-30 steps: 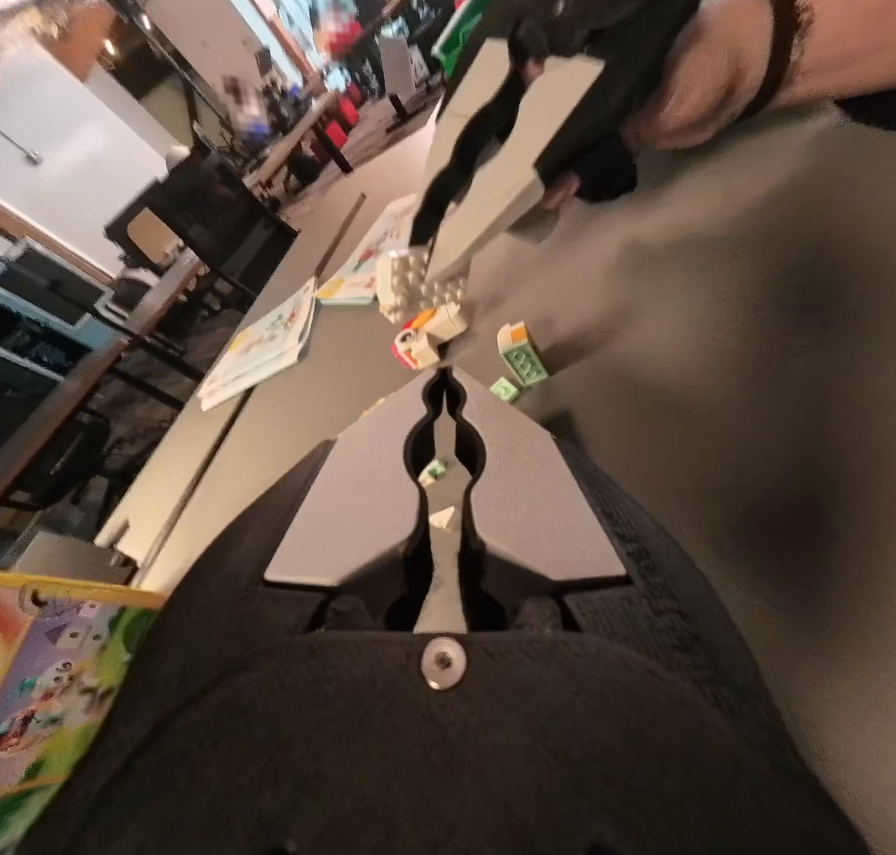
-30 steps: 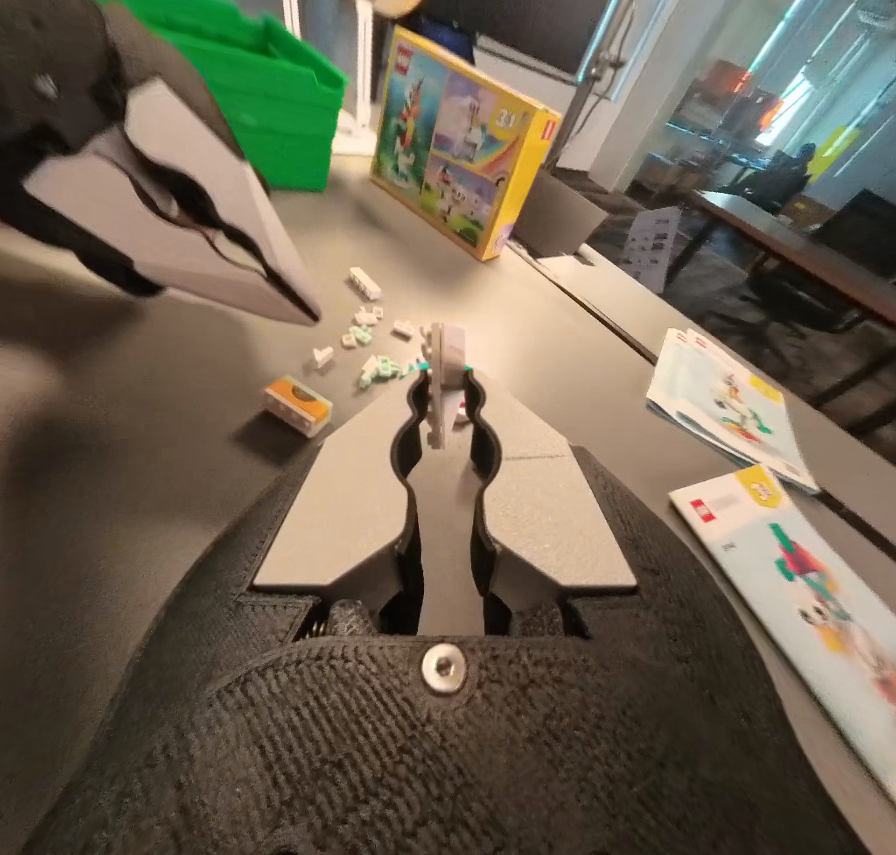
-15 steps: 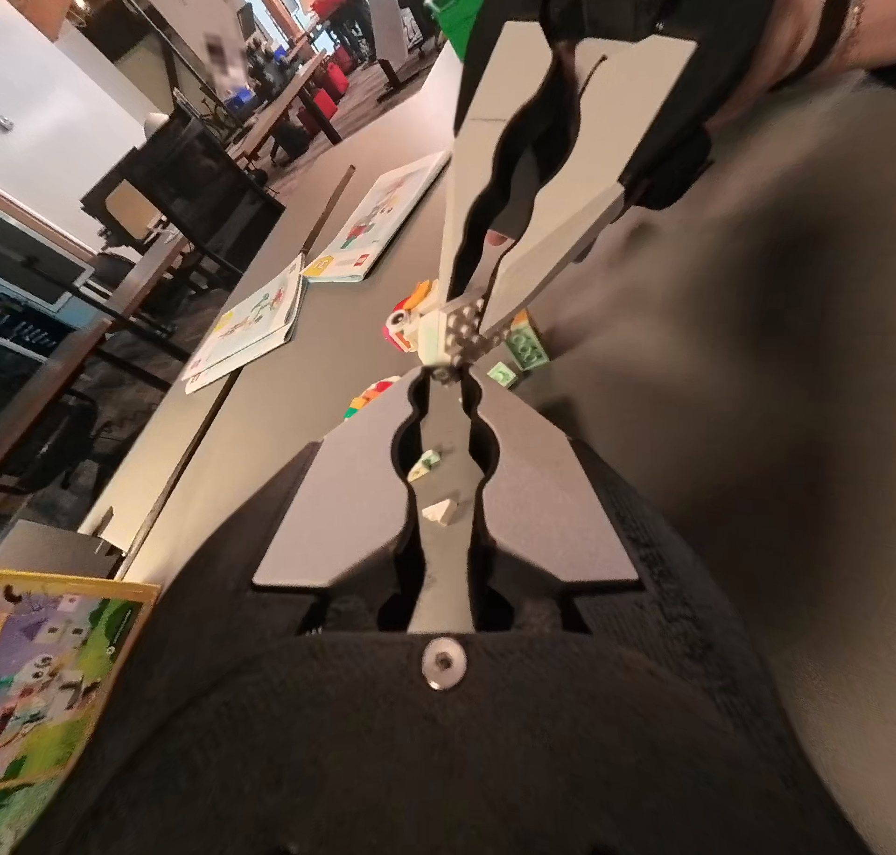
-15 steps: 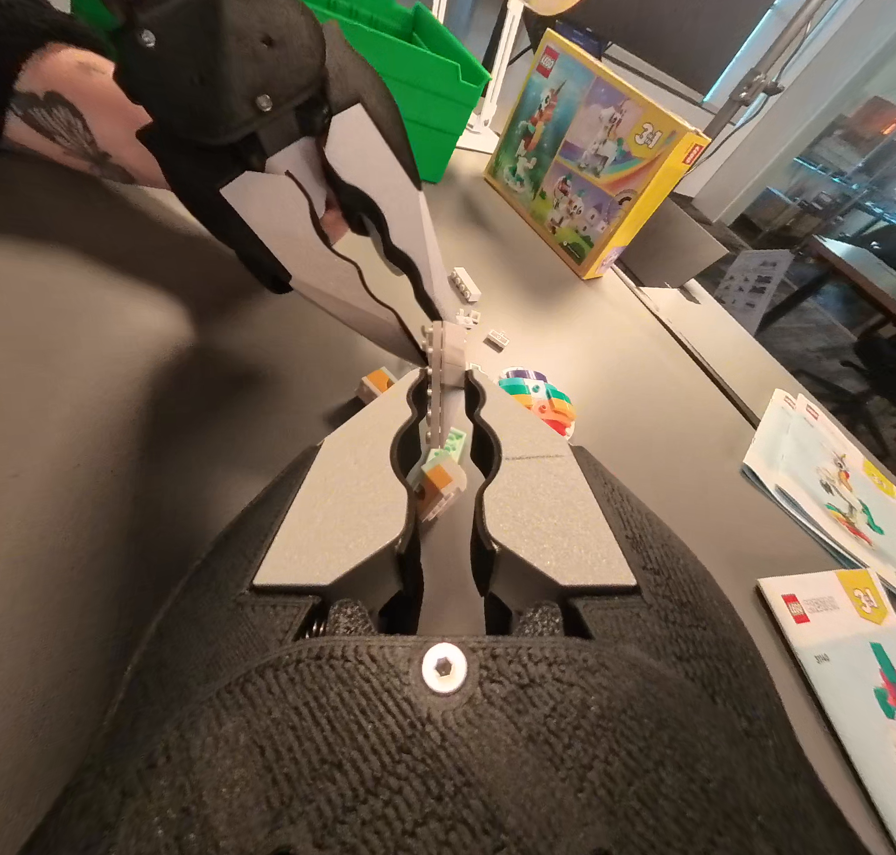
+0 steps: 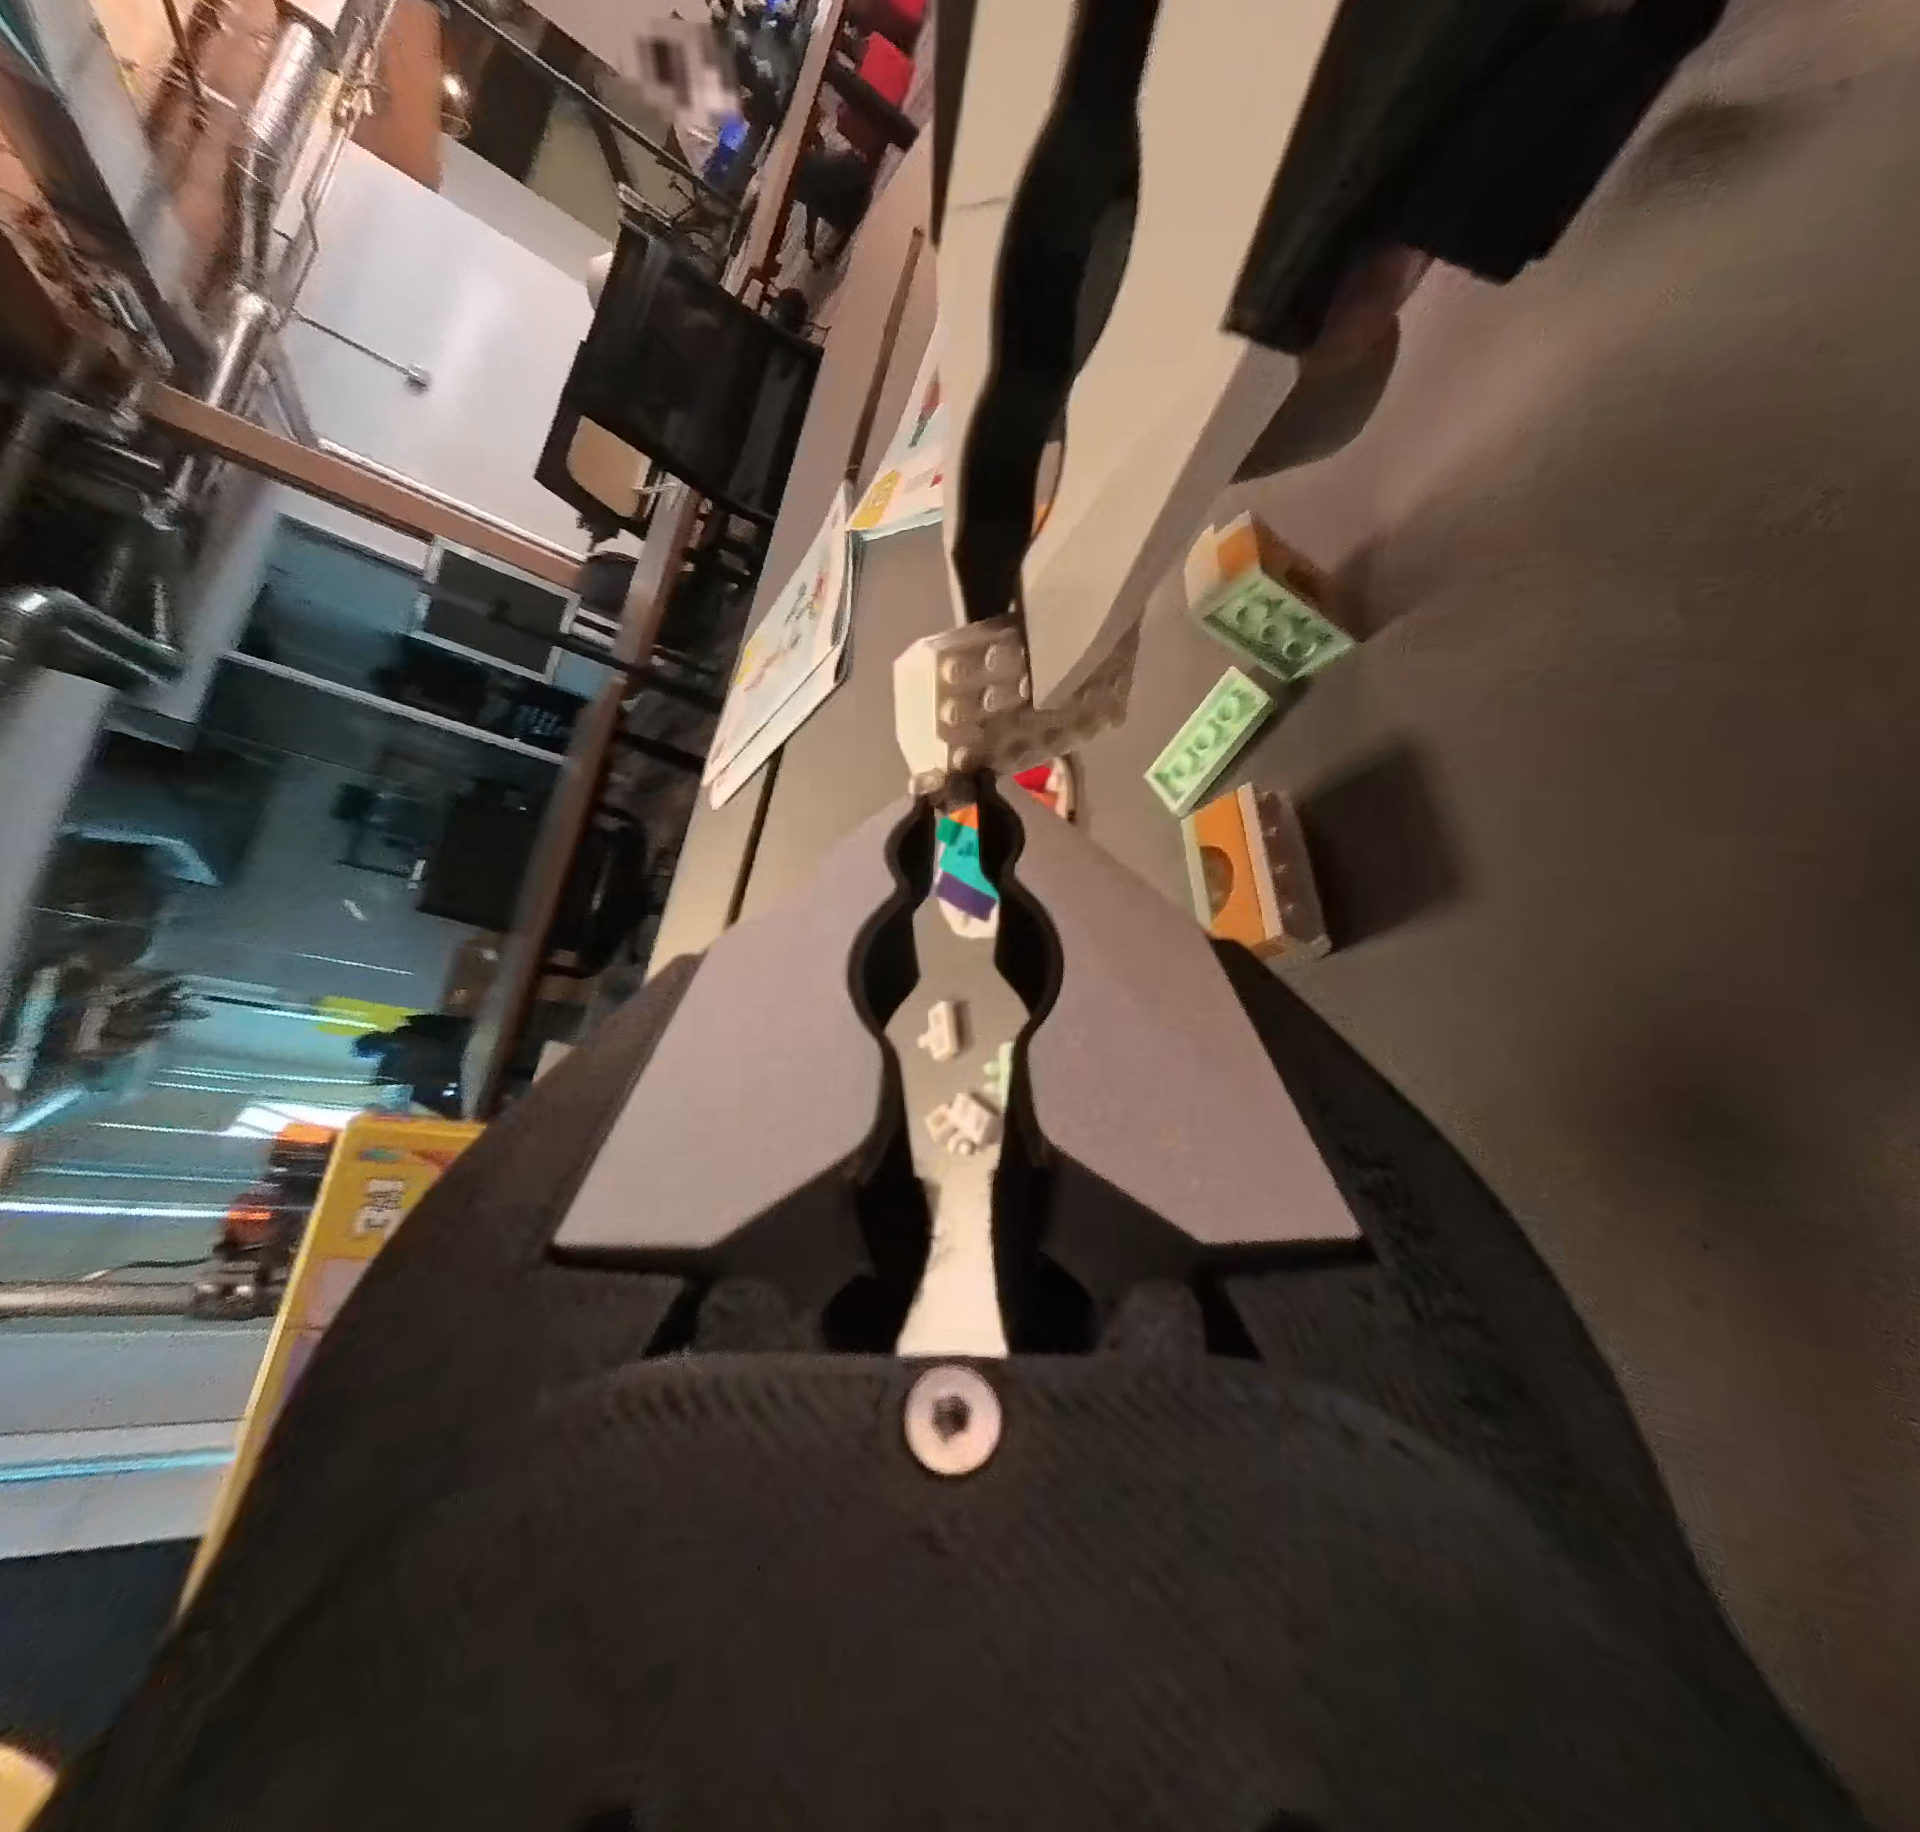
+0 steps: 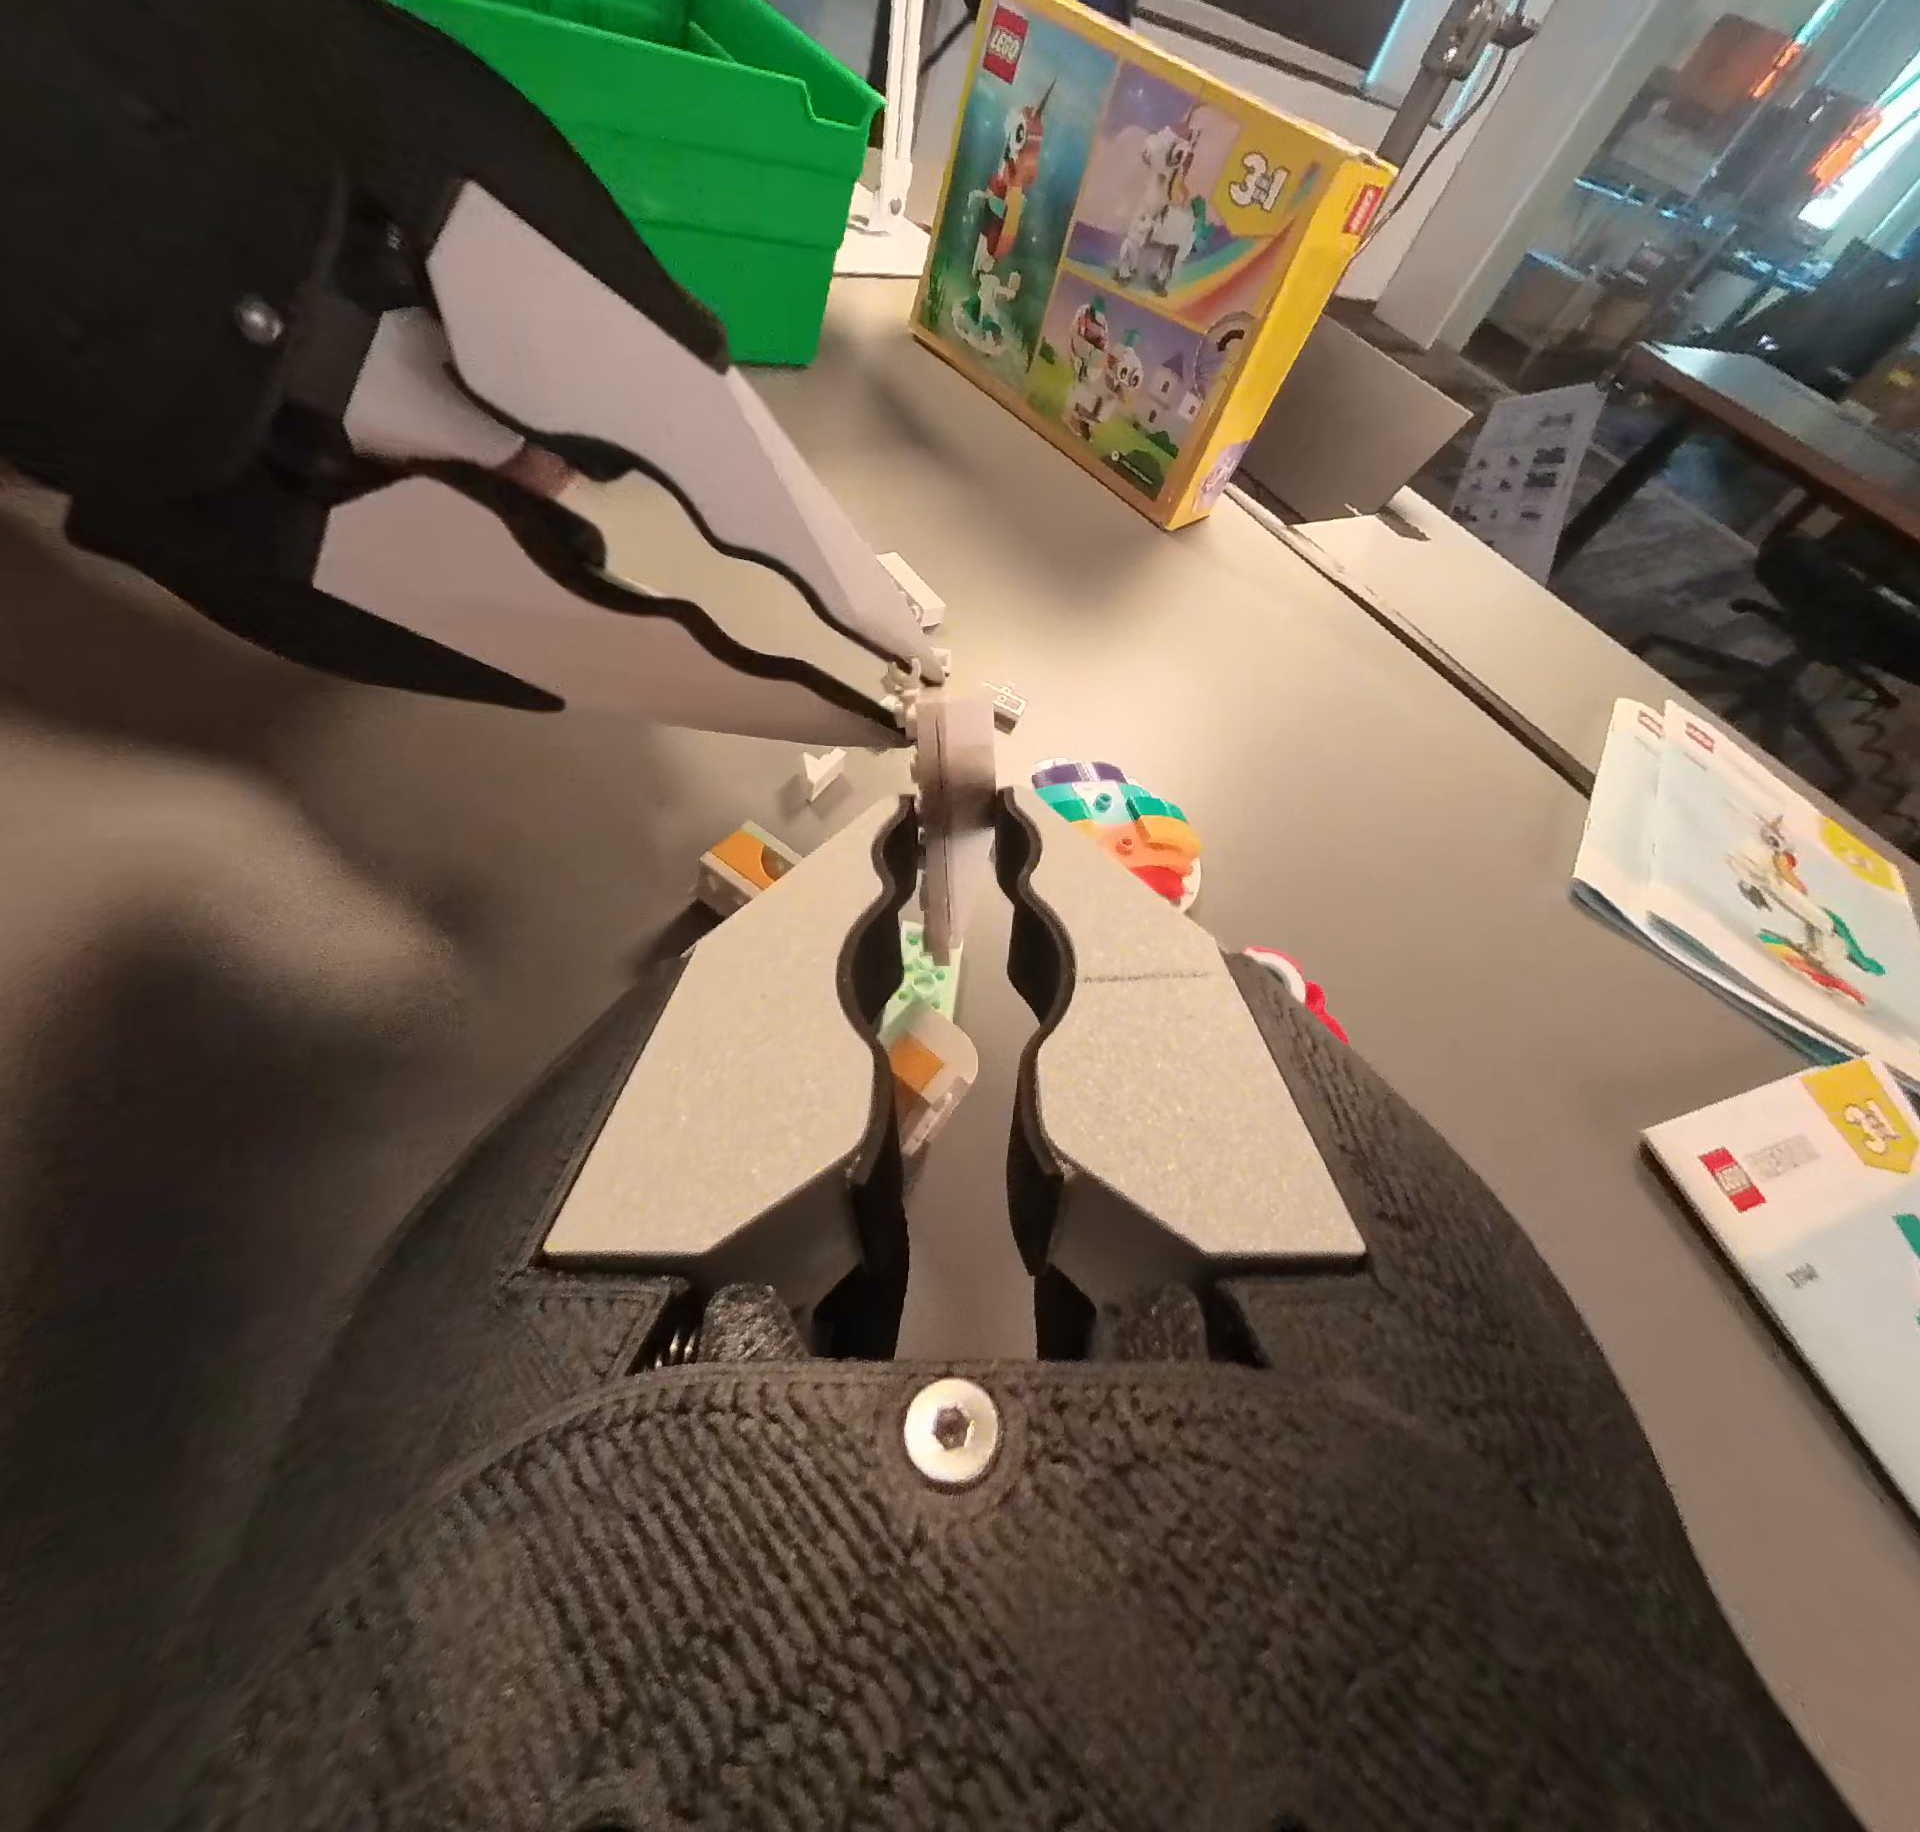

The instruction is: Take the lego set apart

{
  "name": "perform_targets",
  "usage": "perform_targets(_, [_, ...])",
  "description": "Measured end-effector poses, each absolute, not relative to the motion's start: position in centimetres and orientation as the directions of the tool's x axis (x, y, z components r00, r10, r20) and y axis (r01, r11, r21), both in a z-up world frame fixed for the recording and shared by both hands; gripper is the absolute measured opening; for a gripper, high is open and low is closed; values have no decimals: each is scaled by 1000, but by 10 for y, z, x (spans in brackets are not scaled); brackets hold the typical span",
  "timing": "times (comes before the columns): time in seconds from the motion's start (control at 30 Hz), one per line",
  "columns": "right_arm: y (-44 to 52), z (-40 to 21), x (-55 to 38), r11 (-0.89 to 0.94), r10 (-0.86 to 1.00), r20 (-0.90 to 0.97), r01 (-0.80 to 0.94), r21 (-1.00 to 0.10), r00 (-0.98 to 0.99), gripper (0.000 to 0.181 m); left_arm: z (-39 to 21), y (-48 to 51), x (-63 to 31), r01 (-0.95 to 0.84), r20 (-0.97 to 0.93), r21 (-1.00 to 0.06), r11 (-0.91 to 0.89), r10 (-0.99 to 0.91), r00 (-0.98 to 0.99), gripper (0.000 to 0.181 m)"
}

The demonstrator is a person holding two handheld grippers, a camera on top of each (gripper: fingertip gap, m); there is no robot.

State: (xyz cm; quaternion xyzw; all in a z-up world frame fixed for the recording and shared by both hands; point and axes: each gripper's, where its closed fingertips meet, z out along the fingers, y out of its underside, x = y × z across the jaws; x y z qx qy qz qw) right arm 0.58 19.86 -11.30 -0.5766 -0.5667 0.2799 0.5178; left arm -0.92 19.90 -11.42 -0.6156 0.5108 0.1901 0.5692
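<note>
Both claws pinch one grey plate (image 6: 951,754) midair.

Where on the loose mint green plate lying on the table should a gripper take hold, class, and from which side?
Grip the mint green plate across its two long edges, coming down from above. It lies flat, studs up, so only its thin sides offer parallel faces. The orange and white block sits close beside one end, so stay near the middle.

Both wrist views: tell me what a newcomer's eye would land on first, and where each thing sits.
The two tools meet tip to tip over the grey table, the right tool and left tool both pinching a small grey studded lego plate assembly. Behind stand a bright green plastic bin and a yellow cardboard lego box, with a rainbow-coloured curved lego piece lying just right of the tips.
</note>
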Motion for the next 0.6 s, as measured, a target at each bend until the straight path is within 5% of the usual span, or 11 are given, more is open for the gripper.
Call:
perform_targets(0.23, [201,-108,6,-27,975,32,264,-964,219,13,-103,198,-11,-933,-952,-270,237,-207,223,6])
perform_targets(0.33, [205,-109,10,-49,973,11,258,-965,229,13,-103,198,-9,-911,-926,-342,231,-249,284,6])
perform_targets(0.5, [215,-116,17,209,907,333,412,-887,257,13,-133,207,-26,-741,-620,-671,-30,-526,582,8])
perform_targets(0.6, [210,-116,14,399,824,530,456,-795,202,13,-146,206,-27,-589,-371,-787,-181,-624,687,33])
